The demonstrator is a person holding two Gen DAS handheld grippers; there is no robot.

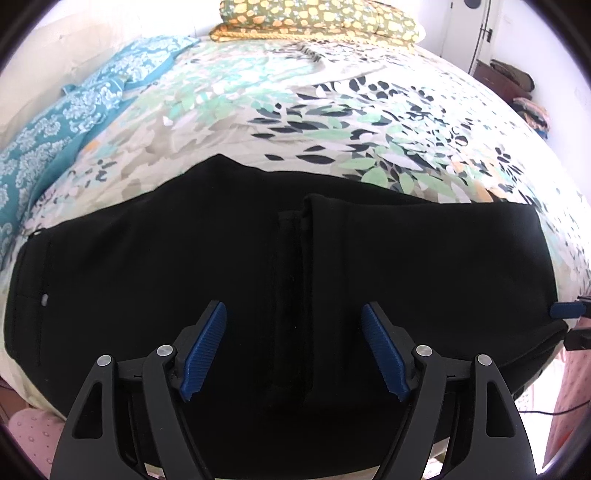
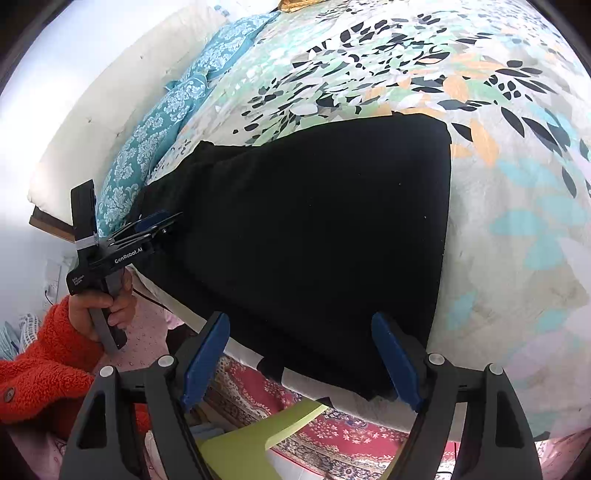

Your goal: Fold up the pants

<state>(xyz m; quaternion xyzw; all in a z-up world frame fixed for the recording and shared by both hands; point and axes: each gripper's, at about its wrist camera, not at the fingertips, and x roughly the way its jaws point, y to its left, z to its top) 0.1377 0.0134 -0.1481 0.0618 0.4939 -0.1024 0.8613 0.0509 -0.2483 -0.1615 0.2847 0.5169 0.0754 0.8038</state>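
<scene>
Black pants lie flat across the near edge of the bed, with a folded hem and seam running down their middle. My left gripper hovers open just above that seam, and its blue pads touch no cloth. In the right wrist view the pants spread from the bed edge toward the pillows. My right gripper stands open over their near corner at the mattress edge. The left gripper shows there at the pants' far end, held by a hand in a red fleece sleeve.
The bed has a leaf-print sheet. Teal patterned pillows lie along its left side and a yellow floral folded blanket at the far end. Below the bed edge are a red rug and a lime-green seat.
</scene>
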